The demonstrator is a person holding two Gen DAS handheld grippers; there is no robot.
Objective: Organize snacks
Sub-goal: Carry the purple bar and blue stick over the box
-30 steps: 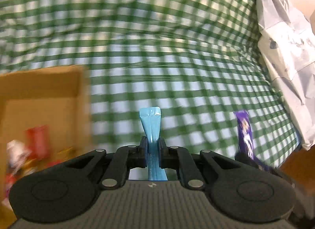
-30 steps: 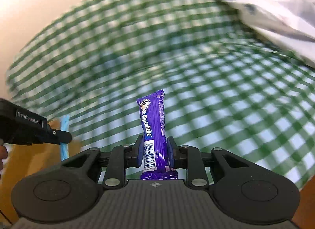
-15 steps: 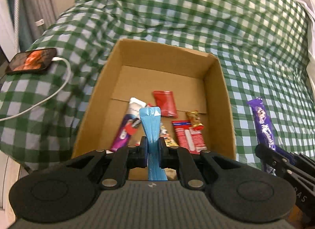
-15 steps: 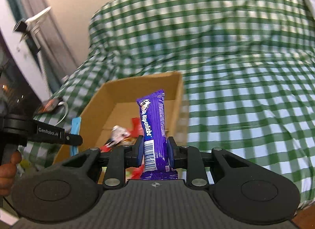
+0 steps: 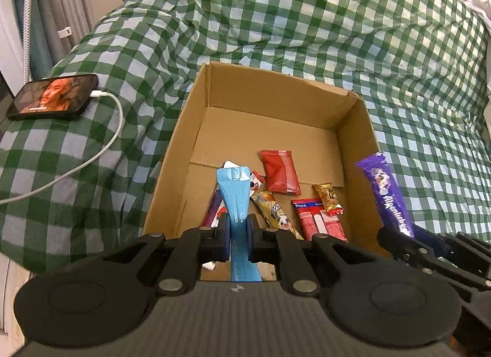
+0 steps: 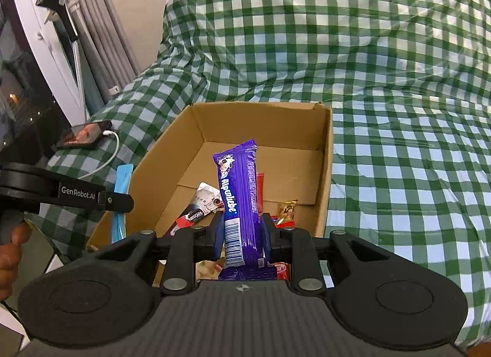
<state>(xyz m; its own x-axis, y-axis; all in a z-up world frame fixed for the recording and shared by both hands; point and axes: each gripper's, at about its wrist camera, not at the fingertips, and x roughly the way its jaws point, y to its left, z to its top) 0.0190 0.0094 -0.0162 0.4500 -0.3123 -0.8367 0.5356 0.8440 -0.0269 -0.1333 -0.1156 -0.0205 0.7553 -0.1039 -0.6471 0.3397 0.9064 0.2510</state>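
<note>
— Left claw first: what do you read on it?

— I see it clamped on a thin light-blue plastic snack sachet, poised over the near edge of the open brown cardboard box.

— And the right claw?

— I have it pinched on a long purple Alpenliebe candy wrapper, standing upright above the box's near right corner.

— Where does the box sit?

— On a bed under a green-and-white checked sheet, with a red pouch and other wrapped snacks lying loose on its floor. A black phone on a white cable lies left of it.
</note>
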